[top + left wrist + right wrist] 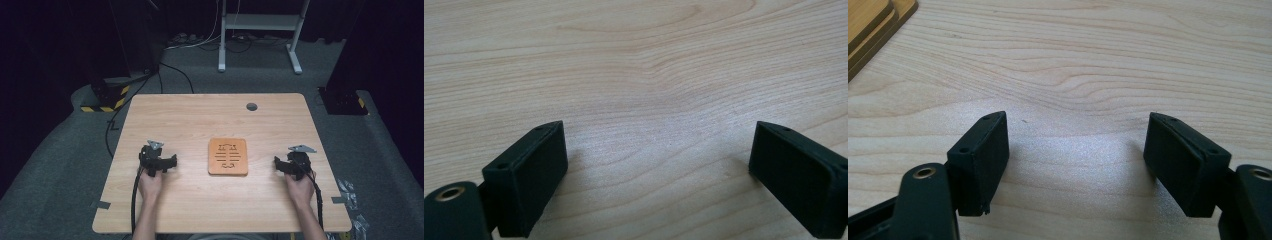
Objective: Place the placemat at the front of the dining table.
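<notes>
Nothing looks started yet: the flat orange-brown square wooden board (228, 156) with cut-out slots lies untouched at the centre of the pale wooden table (200, 120), between the left gripper (172, 161) and right gripper (276, 162), both with jaws spread and empty.

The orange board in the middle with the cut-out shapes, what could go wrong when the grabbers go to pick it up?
The orange board lies flat on the table, so open jaws may slide over its thin edge and just push it. The left gripper and right gripper sit on either side, both apart from it; closing in together, they might bump or tilt it. Its cut-out pieces look loose-fitting, though I cannot tell; tipping could spill them.
</notes>
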Motion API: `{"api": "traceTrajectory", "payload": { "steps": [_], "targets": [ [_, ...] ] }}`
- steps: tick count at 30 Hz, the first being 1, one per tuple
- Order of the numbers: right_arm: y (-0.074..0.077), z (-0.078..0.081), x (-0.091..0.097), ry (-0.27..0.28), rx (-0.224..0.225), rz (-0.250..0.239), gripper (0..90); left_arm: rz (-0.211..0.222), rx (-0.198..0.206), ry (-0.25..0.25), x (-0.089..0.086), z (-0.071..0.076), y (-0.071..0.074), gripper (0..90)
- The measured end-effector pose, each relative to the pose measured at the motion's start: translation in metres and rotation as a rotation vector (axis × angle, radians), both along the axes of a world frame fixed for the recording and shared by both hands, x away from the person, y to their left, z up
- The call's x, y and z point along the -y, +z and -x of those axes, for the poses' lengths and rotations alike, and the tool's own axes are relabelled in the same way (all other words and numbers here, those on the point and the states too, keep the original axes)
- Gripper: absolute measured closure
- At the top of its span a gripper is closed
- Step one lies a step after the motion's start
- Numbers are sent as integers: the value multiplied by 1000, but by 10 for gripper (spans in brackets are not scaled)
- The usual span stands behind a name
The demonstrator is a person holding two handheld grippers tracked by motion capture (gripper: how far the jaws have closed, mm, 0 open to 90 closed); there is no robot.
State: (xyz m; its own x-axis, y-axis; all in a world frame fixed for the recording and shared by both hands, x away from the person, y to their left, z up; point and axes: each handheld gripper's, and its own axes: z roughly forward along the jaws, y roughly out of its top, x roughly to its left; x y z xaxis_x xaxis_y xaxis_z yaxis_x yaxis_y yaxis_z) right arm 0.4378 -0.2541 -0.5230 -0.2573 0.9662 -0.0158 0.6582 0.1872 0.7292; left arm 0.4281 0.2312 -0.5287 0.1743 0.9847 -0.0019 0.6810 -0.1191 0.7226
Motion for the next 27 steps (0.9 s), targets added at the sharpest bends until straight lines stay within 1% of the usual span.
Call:
{"api": "traceTrajectory", "payload": {
  "steps": [10,13,14,15,16,17,18,19,20,22,27],
  "targets": [
    [0,0,0,-2,1,0,262,0,0,2,0,0,0,87],
    [1,0,1,5,-13,0,259,0,1,0,0,0,0,88],
    [1,0,1,5,-16,-2,250,1,1,-7,0,0,0,93],
    [0,-1,0,2,1,2,232,2,2,-10,0,0,0,101],
    [0,-1,0,9,2,7,217,2,4,-12,1,0,0,106],
    [0,-1,-2,6,-9,3,201,2,6,-18,1,0,0,113],
    [0,-2,-2,8,-9,5,197,1,7,-19,1,1,0,120],
    [0,-1,-2,15,-19,7,198,2,6,-17,1,1,0,122],
    [0,-1,-3,2,-9,3,205,3,8,-22,1,1,0,131],
    [0,0,-4,-2,-9,1,213,5,11,-20,2,2,0,137],
    [0,0,-5,6,-6,4,219,4,13,-20,2,3,0,149]
  ]
}}
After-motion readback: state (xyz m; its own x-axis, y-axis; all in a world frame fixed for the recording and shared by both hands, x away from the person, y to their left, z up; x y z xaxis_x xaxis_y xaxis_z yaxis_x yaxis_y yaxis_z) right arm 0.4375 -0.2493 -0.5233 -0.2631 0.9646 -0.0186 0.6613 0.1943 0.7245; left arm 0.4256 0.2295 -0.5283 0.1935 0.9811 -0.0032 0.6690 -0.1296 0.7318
